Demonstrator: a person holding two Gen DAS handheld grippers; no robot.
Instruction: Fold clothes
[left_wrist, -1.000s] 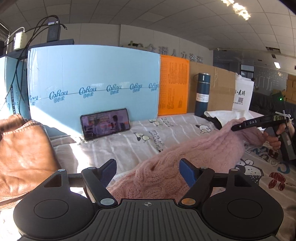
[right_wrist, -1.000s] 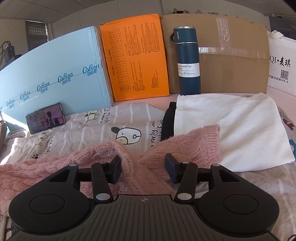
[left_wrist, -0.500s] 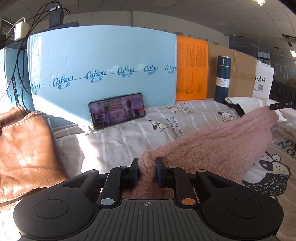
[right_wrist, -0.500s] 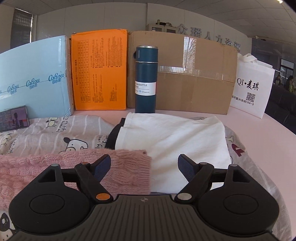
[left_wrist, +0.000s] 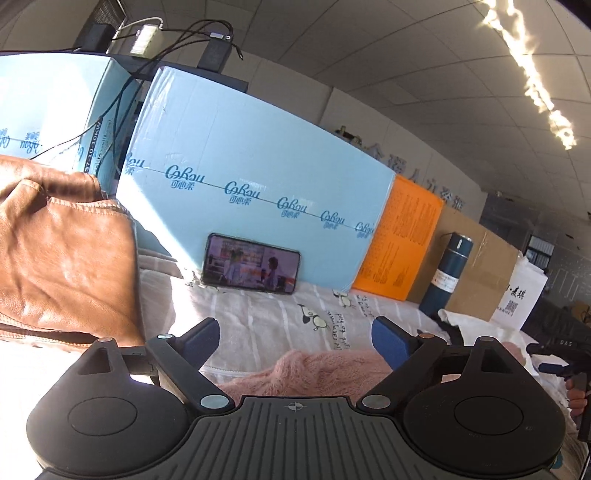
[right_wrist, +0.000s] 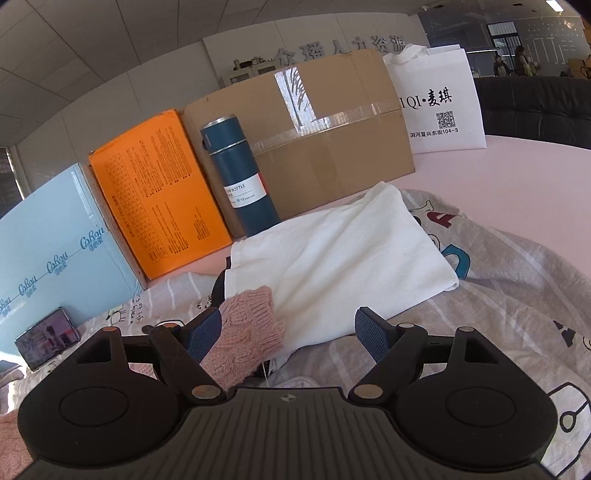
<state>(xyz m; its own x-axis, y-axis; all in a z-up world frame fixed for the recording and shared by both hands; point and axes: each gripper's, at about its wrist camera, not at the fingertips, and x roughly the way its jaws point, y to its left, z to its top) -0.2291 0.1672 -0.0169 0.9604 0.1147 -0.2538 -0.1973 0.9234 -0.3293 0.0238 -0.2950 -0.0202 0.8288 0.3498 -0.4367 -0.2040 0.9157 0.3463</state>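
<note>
A pink knitted sweater (left_wrist: 310, 373) lies on the printed bed sheet (left_wrist: 280, 317). My left gripper (left_wrist: 295, 341) is open and empty, with the sweater lying low between its fingers. My right gripper (right_wrist: 291, 332) is open; the sweater's ribbed cuff (right_wrist: 247, 332) lies against its left finger (right_wrist: 203, 334), not clamped. A folded white garment (right_wrist: 332, 254) lies just beyond the right gripper, over a dark one (right_wrist: 219, 284). The right gripper also shows at the right edge of the left wrist view (left_wrist: 554, 354).
A brown leather jacket (left_wrist: 62, 254) lies at the left. A phone (left_wrist: 251, 264) leans on a light blue box (left_wrist: 258, 184). An orange box (right_wrist: 155, 199), a blue bottle (right_wrist: 240, 181), a cardboard box (right_wrist: 325, 140) and a white bag (right_wrist: 439, 99) line the back.
My left gripper was shut on the sweater half a second ago and has opened and tilted upward. My right gripper stays open and has shifted; the cuff now rests by its left finger.
</note>
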